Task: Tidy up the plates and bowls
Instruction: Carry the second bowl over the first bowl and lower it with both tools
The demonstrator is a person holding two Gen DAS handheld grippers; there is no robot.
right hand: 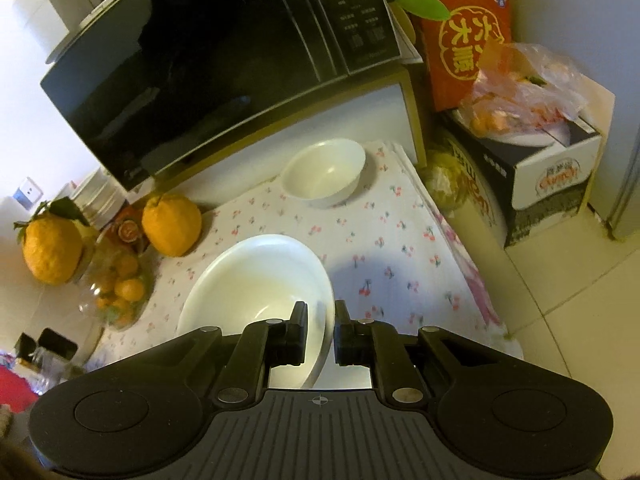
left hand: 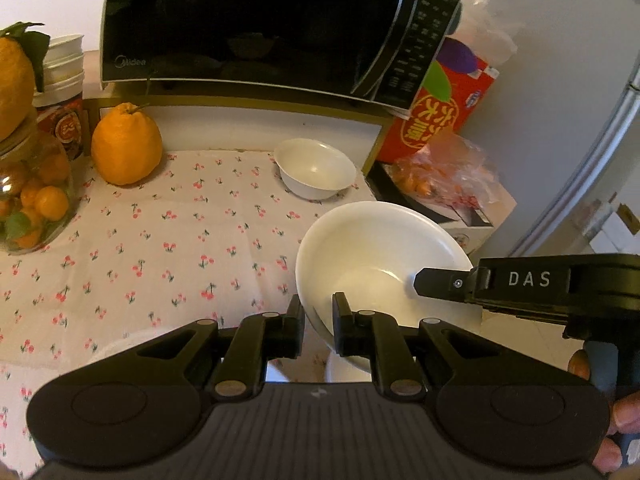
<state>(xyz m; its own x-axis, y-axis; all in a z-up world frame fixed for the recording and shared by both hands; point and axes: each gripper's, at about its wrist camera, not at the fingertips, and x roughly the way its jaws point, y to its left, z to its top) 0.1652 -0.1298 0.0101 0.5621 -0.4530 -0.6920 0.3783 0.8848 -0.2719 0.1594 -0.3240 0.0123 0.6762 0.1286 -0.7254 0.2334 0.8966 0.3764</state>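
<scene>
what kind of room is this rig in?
Most likely a home kitchen corner: a black microwave oven on a gold-framed shelf, a white fridge beside it, and a cherry-print tablecloth with white ceramic bowls and large orange citrus fruit.

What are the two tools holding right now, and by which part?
Both grip the same large white bowl by its rim: the left tool on the near edge, the right tool on the opposite side.

Left hand-held gripper (left hand: 319,322) clamped on bowl rim; right hand-held gripper (right hand: 321,330) likewise clamped, reaching in from 3 o'clock.
</scene>
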